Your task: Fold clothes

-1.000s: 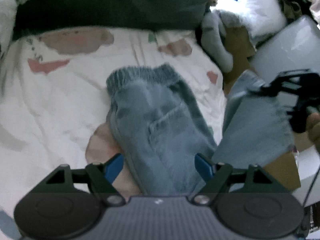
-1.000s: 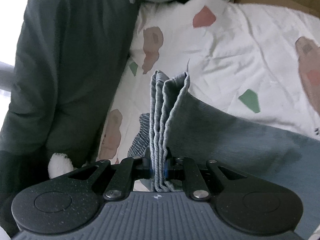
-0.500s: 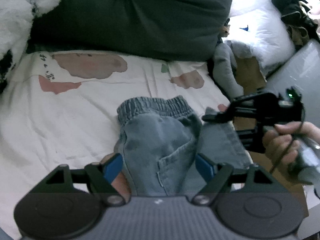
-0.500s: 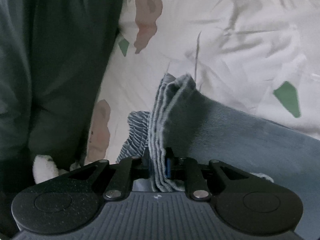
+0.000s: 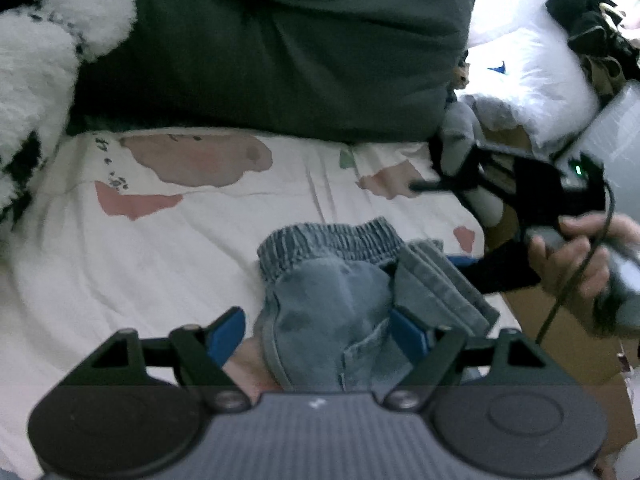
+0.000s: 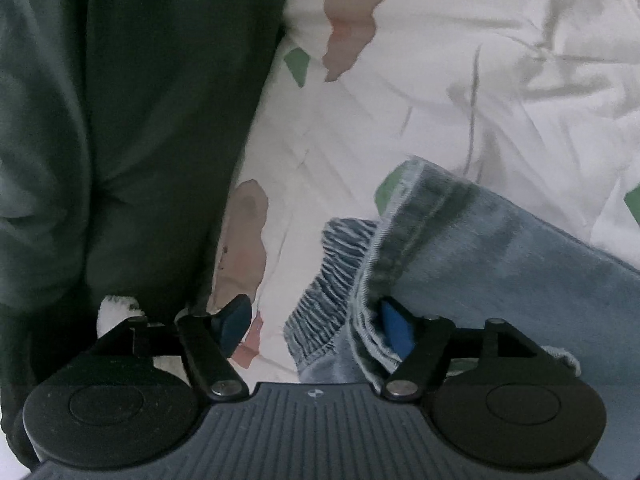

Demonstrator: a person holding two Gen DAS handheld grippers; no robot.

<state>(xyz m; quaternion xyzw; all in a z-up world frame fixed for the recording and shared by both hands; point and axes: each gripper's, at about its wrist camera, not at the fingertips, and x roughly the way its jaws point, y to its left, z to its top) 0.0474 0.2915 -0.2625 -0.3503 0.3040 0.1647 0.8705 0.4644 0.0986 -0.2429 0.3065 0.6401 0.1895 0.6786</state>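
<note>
Small denim jeans (image 5: 336, 300) with a gathered elastic waistband (image 5: 328, 244) lie on a white bedsheet (image 5: 160, 248) printed with pink, brown and green patches, the leg section folded over beside the waistband. The left gripper (image 5: 316, 330) hovers low over the jeans with its jaws spread wide; the garment lies between the blue pads (image 5: 230, 332) without being pinched. The right gripper (image 6: 316, 320), seen from the left wrist held in the person's hand (image 5: 576, 256) at the bed's edge, has its jaws opening; the folded hem (image 6: 400, 240) rests against one blue pad while the other stands clear, so nothing is clamped. A dark green pillow (image 5: 260, 52) lies behind, with a white plush toy (image 5: 48, 60) at the far left.
</note>
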